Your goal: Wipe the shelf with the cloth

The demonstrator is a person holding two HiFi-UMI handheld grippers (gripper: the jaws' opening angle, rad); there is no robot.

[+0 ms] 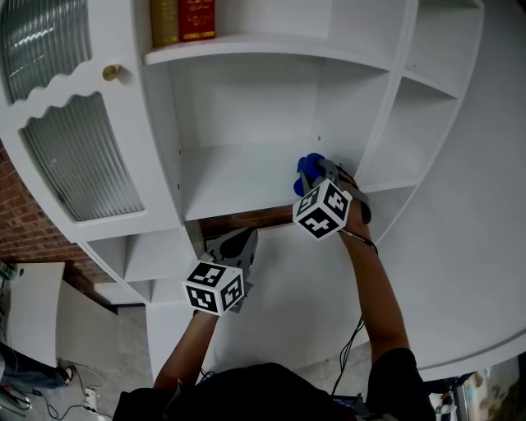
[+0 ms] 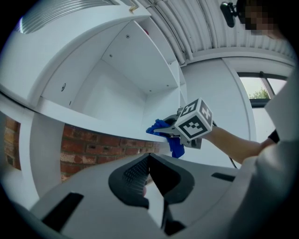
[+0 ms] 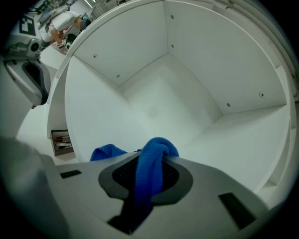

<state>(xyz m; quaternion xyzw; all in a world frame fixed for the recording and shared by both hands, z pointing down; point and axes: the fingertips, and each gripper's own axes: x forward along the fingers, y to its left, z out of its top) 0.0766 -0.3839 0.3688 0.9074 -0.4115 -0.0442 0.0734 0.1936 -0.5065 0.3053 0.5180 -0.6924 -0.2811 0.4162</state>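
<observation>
The right gripper (image 3: 151,172) is clamping a blue cloth (image 3: 155,154) between its jaws. A thick fold is bulging up past the pads and a second lump is showing just to its left. In the head view the cloth is sitting at the front right of the white shelf (image 1: 234,177), close to the compartment's right wall. The left gripper view shows part of it hanging over the shelf's front edge. The right gripper's marker cube (image 1: 322,208) is pointing back toward the person, whose forearm (image 1: 378,296) is reaching up from below.

The left gripper (image 2: 148,159) is holding nothing. Its jaws are pressed together at the tips, with no object between the pads. It is hovering below the shelf's front edge, lower than the right gripper and to its left, apart from the cloth.

The right gripper view is looking into the compartment — bare white back, side walls and floor. A strip of brick wall (image 2: 93,145) is showing under the shelf board. On the shelf above, two books (image 1: 182,20) are standing upright — one tan, one red. To the left, a cabinet door with ribbed glass (image 1: 82,160) is carrying a small brass knob (image 1: 111,72).
</observation>
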